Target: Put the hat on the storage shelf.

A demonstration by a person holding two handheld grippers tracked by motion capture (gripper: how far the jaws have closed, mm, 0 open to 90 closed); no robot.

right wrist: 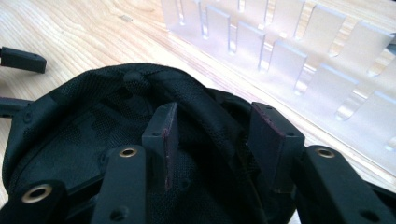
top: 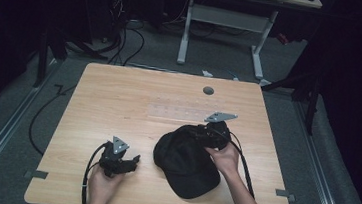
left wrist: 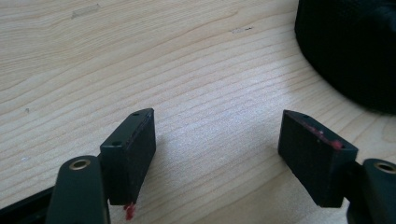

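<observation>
Black baseball cap (top: 186, 160) lies on the bench (top: 119, 101) near its front edge, brim toward the person, and seems barely begun with. The right gripper (right wrist: 212, 140) has its jaws parted over the cap's rear rim, fabric between them but not pinched. The left gripper (left wrist: 219, 154) rests wide open and empty just beside the cap. Any real grasp, lift or placement looks yet to come.

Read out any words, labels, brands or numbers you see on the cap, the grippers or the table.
None: no readable text on the black cap, the left gripper, the right gripper, the clear slotted rack or the wooden table.
</observation>
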